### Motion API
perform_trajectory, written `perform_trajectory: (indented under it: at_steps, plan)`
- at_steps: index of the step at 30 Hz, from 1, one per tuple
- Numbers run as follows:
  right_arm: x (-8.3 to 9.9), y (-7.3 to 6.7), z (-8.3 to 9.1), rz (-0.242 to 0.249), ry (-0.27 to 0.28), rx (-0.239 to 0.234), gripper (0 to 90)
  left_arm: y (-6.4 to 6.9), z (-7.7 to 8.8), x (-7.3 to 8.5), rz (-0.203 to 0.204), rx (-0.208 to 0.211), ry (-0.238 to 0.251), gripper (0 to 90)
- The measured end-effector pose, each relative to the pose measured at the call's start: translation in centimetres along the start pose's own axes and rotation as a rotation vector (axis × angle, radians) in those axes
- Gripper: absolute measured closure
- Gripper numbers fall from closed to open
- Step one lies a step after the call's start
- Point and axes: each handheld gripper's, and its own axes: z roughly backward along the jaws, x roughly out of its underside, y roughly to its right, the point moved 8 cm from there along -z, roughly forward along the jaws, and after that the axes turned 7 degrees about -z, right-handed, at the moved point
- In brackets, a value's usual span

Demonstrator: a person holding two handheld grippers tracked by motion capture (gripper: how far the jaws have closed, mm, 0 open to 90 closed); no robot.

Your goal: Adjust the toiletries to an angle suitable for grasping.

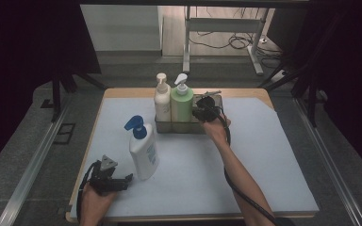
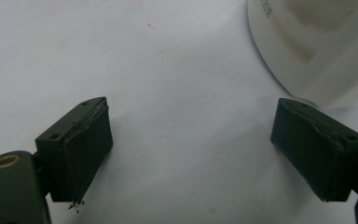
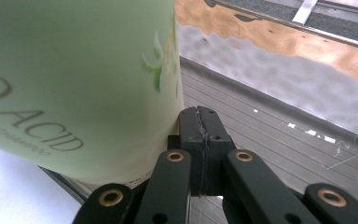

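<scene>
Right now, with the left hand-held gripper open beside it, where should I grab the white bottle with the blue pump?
Take the white bottle with the blue pump across its body, about mid-height, coming in level from the left hand-held gripper side. It stands upright on the light mat with bare space around it, and the jaws stand wide apart. The blue pump head is narrow and overhangs, so it would likely tip or twist if gripped there.

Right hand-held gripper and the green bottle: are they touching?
Cannot tell. In the right gripper view the shut hand-held gripper sits right against the green bottle, but neither contact nor gap shows plainly.
</scene>
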Motion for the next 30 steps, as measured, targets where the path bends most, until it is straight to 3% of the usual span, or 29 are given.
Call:
perform_trajectory:
  at_steps: [13, 30]
  plan:
    - [0.2, 0.0, 0.0, 0.002, 0.001, 0.011, 89.6, 0.0, 0.0, 0.0, 0.0, 0.0, 0.0, 12.2]
    - [-0.3, 0.2, 2.7, 0.064, 0.03, 0.013, 71.7, 0.0, 0.0, 0.0, 0.0, 0.0, 0.0, 12.2]
